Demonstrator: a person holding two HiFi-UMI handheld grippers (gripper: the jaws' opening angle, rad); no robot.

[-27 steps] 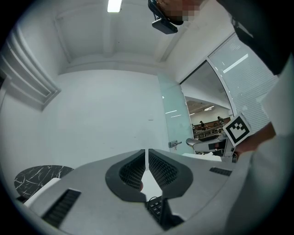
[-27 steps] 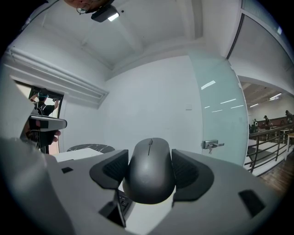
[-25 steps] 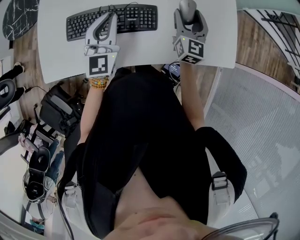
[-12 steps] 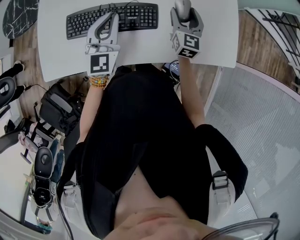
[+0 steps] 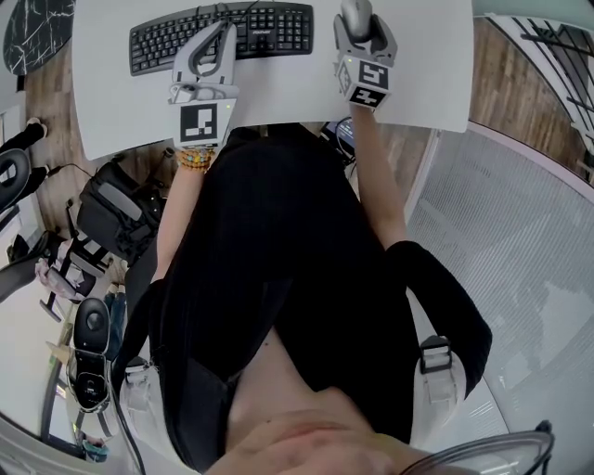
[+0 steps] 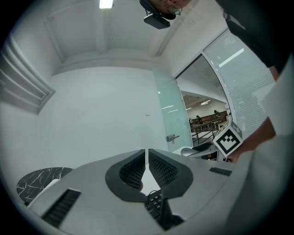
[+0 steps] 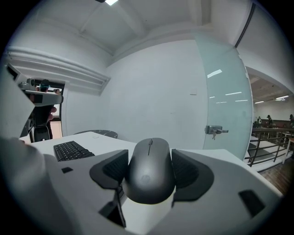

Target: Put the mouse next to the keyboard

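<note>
A black keyboard [image 5: 264, 30] lies at the far side of the white table [image 5: 121, 102]. The dark grey mouse [image 5: 355, 12] is a short gap to the right of it, held between the jaws of my right gripper [image 5: 360, 26]. In the right gripper view the mouse [image 7: 149, 176] fills the gap between both pads, and the keyboard [image 7: 71, 150] shows at the left. I cannot tell whether the mouse rests on the table. My left gripper [image 5: 220, 32] is shut and empty, its tip over the keyboard's front edge. Keys [image 6: 155, 202] show below its shut jaws [image 6: 146, 155].
The table's near edge runs just behind both gripper cubes. A round marble table [image 5: 37, 28] stands at the far left. Black bags and chairs [image 5: 116, 218] sit on the floor to the left. A glass door [image 7: 223, 110] and a white wall lie beyond the table.
My right gripper has carried the mouse left and farther away, closer to the keyboard's right end. The left gripper has hardly moved.
</note>
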